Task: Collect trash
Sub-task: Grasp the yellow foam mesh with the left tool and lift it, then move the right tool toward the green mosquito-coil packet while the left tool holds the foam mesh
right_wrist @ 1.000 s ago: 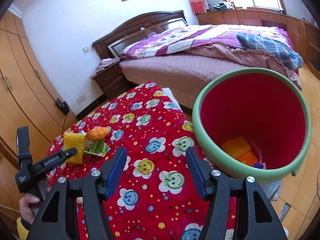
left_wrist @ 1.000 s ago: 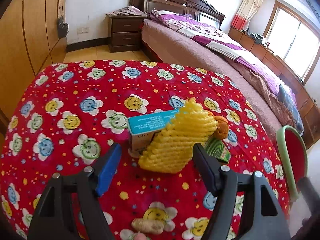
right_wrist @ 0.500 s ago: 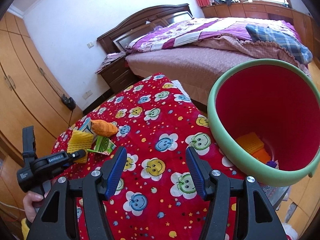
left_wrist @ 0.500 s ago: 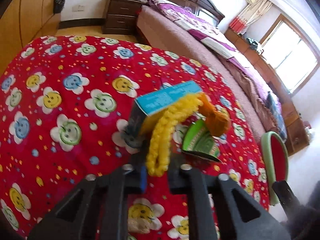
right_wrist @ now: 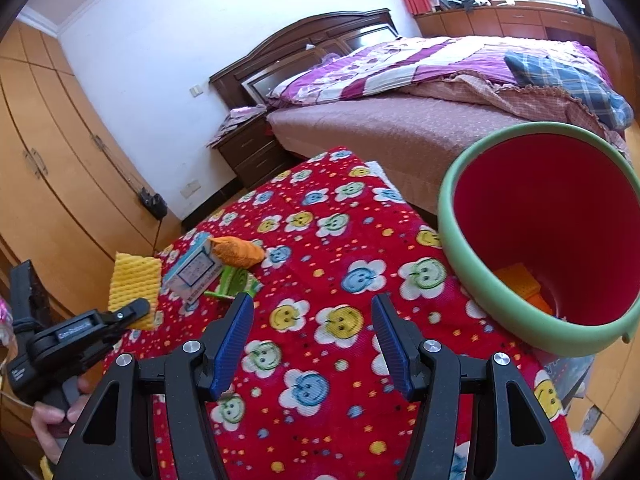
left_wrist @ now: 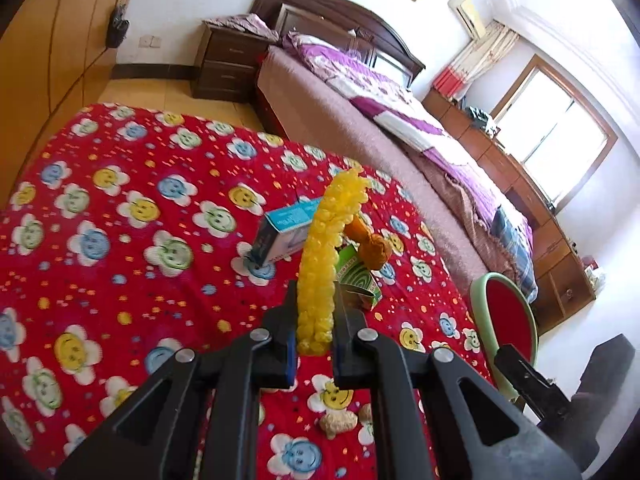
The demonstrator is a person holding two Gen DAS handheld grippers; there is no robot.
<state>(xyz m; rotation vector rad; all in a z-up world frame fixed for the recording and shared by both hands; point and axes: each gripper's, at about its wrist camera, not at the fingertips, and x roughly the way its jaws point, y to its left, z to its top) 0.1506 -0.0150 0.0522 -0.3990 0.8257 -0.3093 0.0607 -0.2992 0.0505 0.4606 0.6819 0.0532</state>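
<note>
Sunlit bedroom — white walls (right_wrist: pixel 168 40), dark wooden bed with purple quilt (right_wrist: pixel 400 68), orange-brown wooden wardrobe (right_wrist: pixel 48 160), bright window (left_wrist: pixel 556 148).

Bright daylight from the window (left_wrist: pixel 560 152) glares white; fisheye edges curve and darken.

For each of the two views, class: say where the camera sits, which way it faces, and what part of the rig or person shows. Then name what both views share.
Left wrist: on the left gripper, facing along its fingers over the table toward the bed; its fingers clamp the foam net.
Right wrist: on the right gripper, open, facing the bin and table; the person's hand shows.
Shared: foam net, box, bin, bed, tablecloth.
</note>
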